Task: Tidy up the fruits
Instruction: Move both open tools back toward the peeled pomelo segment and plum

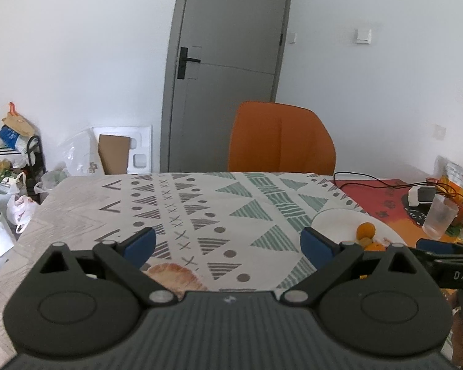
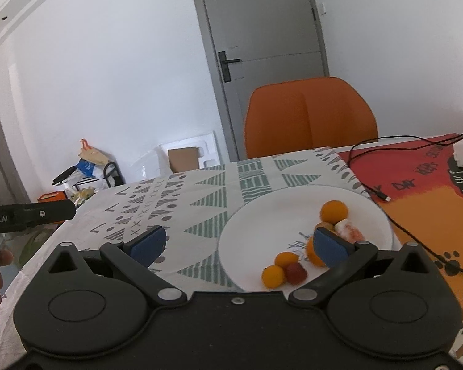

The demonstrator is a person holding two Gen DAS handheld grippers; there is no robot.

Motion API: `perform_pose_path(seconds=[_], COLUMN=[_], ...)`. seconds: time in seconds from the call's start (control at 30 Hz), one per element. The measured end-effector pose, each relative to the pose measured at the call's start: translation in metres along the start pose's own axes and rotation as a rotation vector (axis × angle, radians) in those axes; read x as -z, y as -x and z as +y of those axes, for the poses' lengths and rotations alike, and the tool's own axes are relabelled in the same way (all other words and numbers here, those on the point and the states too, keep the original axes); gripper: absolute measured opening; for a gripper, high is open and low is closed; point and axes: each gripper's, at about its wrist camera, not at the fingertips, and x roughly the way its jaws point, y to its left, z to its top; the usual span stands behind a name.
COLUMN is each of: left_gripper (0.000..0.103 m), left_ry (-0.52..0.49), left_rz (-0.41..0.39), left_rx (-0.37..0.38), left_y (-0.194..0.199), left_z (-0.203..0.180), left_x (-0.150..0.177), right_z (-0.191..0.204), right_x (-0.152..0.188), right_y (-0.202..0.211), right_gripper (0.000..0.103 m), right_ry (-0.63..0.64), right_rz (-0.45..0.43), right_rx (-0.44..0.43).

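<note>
Both grippers, left [image 1: 228, 248] and right [image 2: 239, 246], hover with fingers apart and empty; fruits [image 2: 288, 269] sit on the plate [image 2: 253, 240] at lower right, so any further pick needs a descent.

Orange chair [image 1: 281, 137] behind patterned tablecloth [image 1: 182, 203], grey door [image 1: 231, 30], clear cup [image 1: 440, 219].

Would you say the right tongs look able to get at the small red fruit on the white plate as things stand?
Probably yes: the right tongs are open above the white round plate, and the small red fruit lies uncovered between two small orange fruits, which crowd it.
</note>
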Motion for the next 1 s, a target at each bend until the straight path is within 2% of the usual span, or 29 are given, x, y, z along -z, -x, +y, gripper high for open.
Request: perform_pose_path(seconds=[0.47,0.77,1.0], left_gripper=[0.099,0.097,0.094], left_ry=[0.064,0.108,0.141], left_rz=[0.018,0.062,0.08], left_rx=[-0.07,-0.096,-0.115], left_y=[0.007,-0.007,-0.011], left_z=[0.042,0.072,0.093], left_x=[0.015,0.031,0.042], right_z=[0.022,0.054,0.077], right_x=[0.01,0.019,0.029], right_y=[-0.015,-0.031,-0.059], right_gripper=[0.103,0.103,0.094], right_ry=[0.008,0.084,0.085], right_rz=[0.051,0.093,0.17], right_rx=[-0.052,-0.144,-0.164])
